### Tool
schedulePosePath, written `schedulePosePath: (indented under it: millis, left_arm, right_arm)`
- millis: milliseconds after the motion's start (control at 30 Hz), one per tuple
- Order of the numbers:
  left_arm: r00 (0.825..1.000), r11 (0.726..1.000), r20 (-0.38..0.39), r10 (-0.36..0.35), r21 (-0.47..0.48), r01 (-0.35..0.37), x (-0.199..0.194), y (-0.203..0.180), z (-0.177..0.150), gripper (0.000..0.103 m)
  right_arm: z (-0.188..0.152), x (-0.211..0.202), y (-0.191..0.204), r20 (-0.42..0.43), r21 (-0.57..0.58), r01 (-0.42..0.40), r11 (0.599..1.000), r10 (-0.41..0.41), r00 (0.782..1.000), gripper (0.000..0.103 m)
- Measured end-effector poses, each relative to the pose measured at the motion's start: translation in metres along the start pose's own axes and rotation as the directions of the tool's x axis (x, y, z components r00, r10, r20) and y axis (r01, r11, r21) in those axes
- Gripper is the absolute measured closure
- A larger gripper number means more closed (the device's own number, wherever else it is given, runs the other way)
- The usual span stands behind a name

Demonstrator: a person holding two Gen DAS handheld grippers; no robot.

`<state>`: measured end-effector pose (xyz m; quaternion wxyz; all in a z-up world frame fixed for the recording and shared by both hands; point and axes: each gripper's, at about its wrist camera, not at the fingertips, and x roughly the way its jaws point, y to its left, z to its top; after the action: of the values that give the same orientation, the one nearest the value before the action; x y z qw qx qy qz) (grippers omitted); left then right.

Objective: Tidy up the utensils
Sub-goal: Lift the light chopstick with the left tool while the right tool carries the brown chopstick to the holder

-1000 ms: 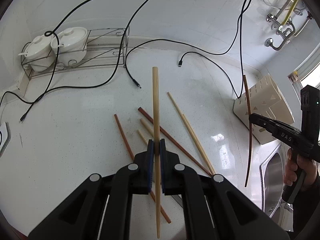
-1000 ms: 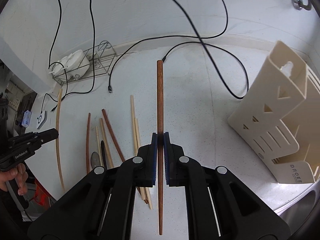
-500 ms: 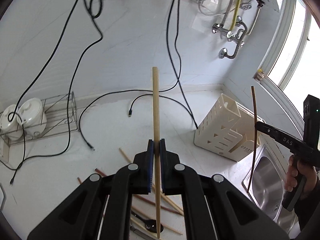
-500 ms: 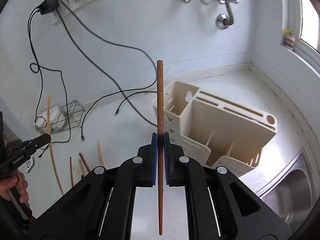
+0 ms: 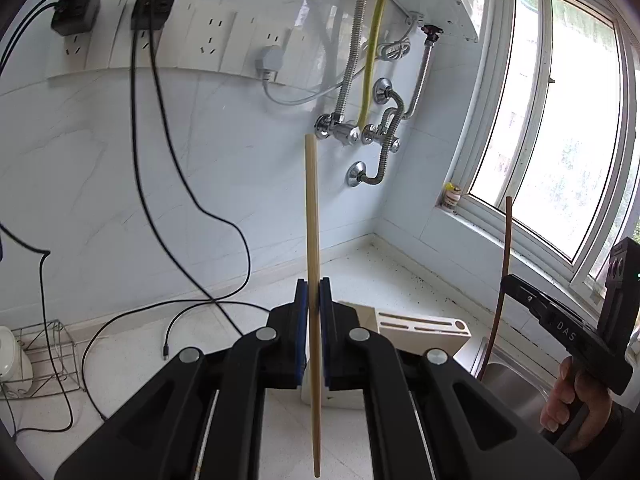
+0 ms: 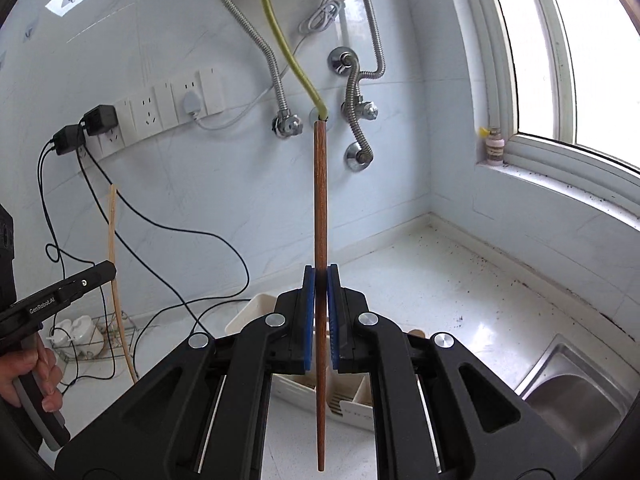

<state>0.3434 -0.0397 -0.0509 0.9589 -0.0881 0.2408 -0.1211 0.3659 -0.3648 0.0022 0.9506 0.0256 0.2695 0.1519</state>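
Observation:
My left gripper (image 5: 313, 292) is shut on a pale bamboo chopstick (image 5: 311, 208) that stands upright between the blue pads. My right gripper (image 6: 320, 280) is shut on a dark brown chopstick (image 6: 320, 200), also upright. A cream slotted utensil holder (image 5: 420, 326) stands on the white counter, partly hidden behind the left fingers. In the right wrist view the holder (image 6: 256, 316) lies just below and behind the fingers. Each view shows the other gripper off to the side: the right gripper (image 5: 508, 280) with its dark chopstick (image 5: 505, 248), the left gripper (image 6: 110, 270) with its pale chopstick (image 6: 113, 232).
A steel sink (image 6: 580, 392) lies to the right of the holder. Black cables (image 5: 224, 308) trail over the counter. A wire rack with white pots (image 6: 80, 332) stands at the far left. Pipes and valves (image 5: 360, 132) hang on the wall, and a small bottle (image 6: 494, 148) sits on the window sill.
Both grippers have risen and swung from the loose chopsticks on the counter towards the corner. The holder now sits under the fingers, and the loose chopsticks have left view. Both grips are unchanged.

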Motion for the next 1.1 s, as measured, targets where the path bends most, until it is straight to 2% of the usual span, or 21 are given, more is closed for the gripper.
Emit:
schedulePosePath:
  millis: [200,467,600,867,1033,1100]
  left_arm:
    - [0.997,0.999,0.071,-0.035,-0.002,0.035,0.023,-0.020,0.024,0.097]
    - [0.986,0.997,0.144,-0.080,0.013,0.079,0.050,-0.036,0.047,0.097]
    - [0.982,0.995,0.162,-0.095,0.022,0.092,0.064,-0.042,0.053,0.097]
    - [0.975,0.997,0.212,-0.061,0.065,0.048,0.085,-0.050,0.048,0.097]
    - [0.974,0.996,0.216,-0.074,0.071,0.060,0.099,-0.043,0.039,0.097]
    - [0.975,0.996,0.204,-0.083,0.055,0.073,0.105,-0.037,0.035,0.097]
  right_arm:
    - [0.009,0.000,-0.015,0.069,0.039,0.021,0.999,-0.024,0.997,0.097]
    - [0.015,0.001,-0.019,0.135,0.015,0.062,0.998,-0.063,0.989,0.097]
    - [0.018,-0.001,-0.022,0.184,0.007,0.107,0.994,-0.106,0.977,0.097]
    - [0.016,0.003,-0.026,0.237,0.000,0.172,0.985,-0.167,0.957,0.097]
    - [0.008,0.011,-0.028,0.232,-0.006,0.191,0.981,-0.185,0.955,0.097]
    - [0.007,0.011,-0.028,0.246,-0.006,0.209,0.978,-0.201,0.948,0.097]
